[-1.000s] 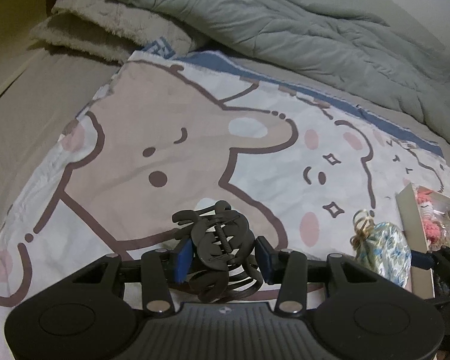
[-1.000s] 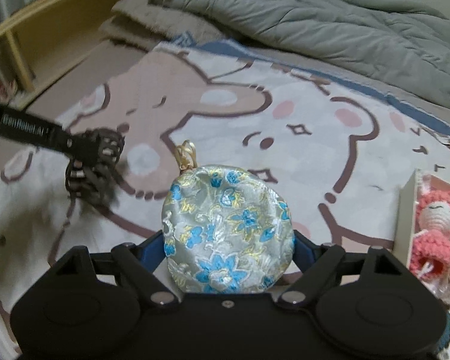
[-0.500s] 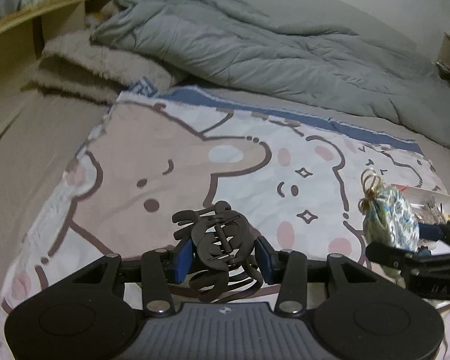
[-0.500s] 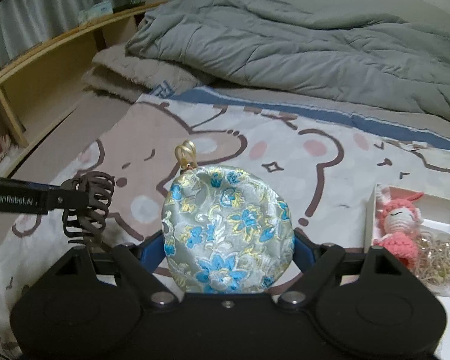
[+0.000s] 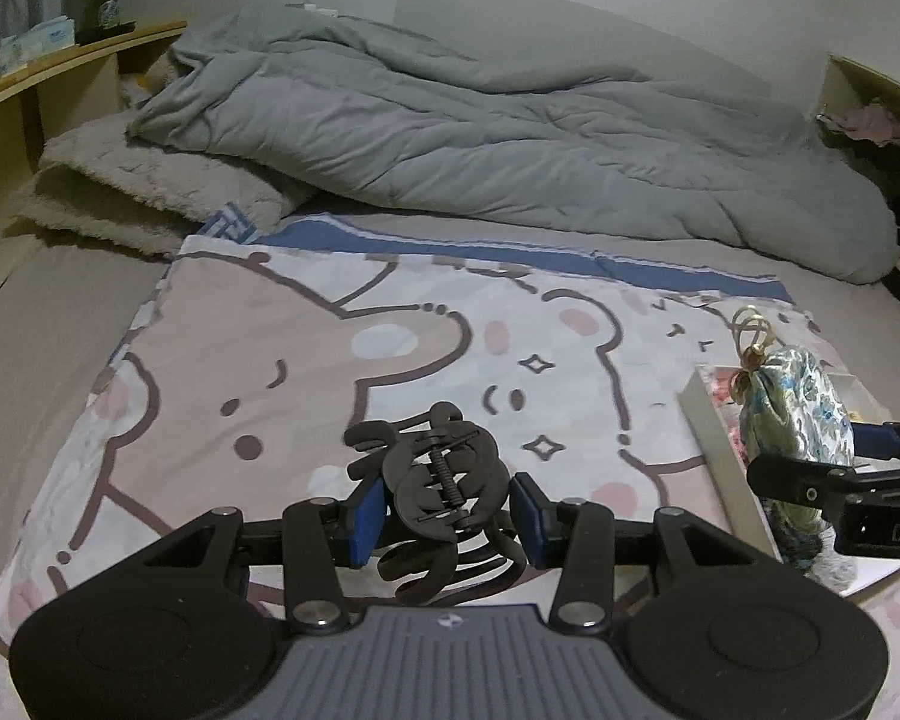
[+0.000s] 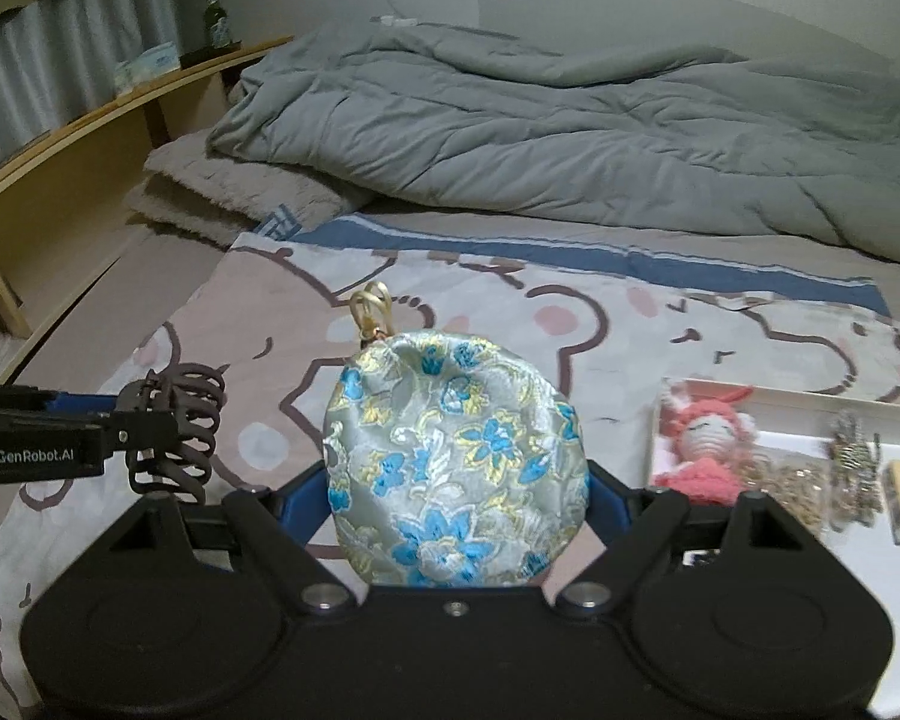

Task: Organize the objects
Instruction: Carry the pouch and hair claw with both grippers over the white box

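Left gripper (image 5: pixel 447 510) pinches the black claw clip (image 5: pixel 444 498) narrowly, right gripper (image 6: pixel 459 495) clamps the fat brocade pouch (image 6: pixel 456 462) wide, so honestly that slick silk could squirt out above the white box (image 6: pixel 810 405)

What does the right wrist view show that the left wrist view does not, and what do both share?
Only the right wrist view shows the pink crocheted doll and trinkets inside the white box.

Only the left wrist view shows the hair claw's spring hinge up close, between the left gripper's jaws.

Both show the floral pouch held in the right gripper, the cartoon blanket and the grey duvet.
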Demonstrator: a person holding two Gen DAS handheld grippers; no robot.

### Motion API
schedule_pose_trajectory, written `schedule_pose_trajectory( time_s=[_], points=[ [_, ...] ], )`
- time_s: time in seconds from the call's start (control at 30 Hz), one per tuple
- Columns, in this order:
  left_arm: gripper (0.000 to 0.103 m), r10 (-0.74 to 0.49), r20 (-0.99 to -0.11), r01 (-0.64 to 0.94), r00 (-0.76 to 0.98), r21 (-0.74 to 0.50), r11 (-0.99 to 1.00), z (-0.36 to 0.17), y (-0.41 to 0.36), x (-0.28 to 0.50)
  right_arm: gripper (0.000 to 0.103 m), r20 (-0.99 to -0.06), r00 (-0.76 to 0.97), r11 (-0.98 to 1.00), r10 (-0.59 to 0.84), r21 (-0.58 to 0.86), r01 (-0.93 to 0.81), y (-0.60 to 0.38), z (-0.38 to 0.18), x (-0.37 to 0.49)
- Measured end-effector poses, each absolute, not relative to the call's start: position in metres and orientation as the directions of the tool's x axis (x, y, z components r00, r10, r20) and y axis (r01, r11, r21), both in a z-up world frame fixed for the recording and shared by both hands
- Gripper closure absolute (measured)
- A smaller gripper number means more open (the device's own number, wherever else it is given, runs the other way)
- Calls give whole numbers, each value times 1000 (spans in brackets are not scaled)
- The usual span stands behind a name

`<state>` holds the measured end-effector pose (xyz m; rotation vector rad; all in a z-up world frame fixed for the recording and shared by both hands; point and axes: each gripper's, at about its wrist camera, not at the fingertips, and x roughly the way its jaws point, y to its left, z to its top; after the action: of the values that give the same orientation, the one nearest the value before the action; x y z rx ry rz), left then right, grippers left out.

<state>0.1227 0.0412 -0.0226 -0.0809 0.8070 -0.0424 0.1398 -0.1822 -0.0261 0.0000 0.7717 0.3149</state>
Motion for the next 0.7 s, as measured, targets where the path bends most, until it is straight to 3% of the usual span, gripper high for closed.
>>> schedule_pose_trajectory(
  time_s=[0.7],
  points=[
    [57,-225,-664,144,713,-175,974,-11,-38,132,17,-630,760,986,162,83,-142,-260,-6,118]
  ],
)
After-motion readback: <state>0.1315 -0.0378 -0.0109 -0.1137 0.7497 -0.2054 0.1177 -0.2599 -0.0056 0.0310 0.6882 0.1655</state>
